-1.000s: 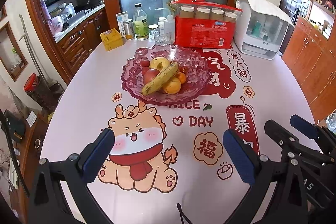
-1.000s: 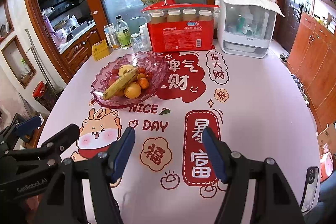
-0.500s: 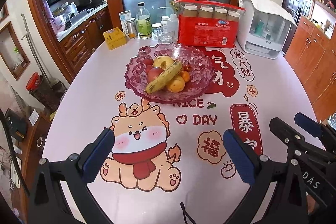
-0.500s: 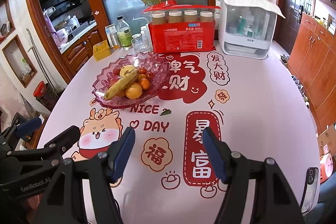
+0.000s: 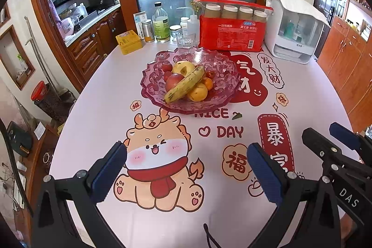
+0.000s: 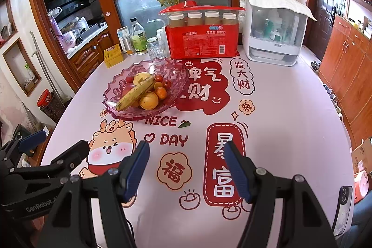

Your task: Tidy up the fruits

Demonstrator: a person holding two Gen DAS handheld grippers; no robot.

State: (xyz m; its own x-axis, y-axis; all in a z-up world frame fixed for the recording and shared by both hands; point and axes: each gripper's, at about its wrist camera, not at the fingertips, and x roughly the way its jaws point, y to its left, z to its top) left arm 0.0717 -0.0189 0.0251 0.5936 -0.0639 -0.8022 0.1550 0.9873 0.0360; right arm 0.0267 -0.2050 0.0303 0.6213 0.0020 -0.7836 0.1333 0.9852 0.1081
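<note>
fruit bowl [image 5: 148, 78] | well beyond left hand-held gripper [image 5: 186, 152] | jaws apart

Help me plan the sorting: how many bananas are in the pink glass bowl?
1. The banana lies diagonally across the top of the fruit pile in the pink glass bowl, over an apple and an orange. Another could be hidden underneath.

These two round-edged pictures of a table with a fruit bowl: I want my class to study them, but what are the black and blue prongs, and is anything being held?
A person holds a two-fingered tool in each hand, each with a wide-angle camera looking along its fingers. One picture comes from the left tool, the other from the right tool. Both are open and hold nothing. On the printed tablecloth stands a pink glass bowl with a banana, apples and oranges. Behind it are a red cup package, bottles and a white box.
</note>
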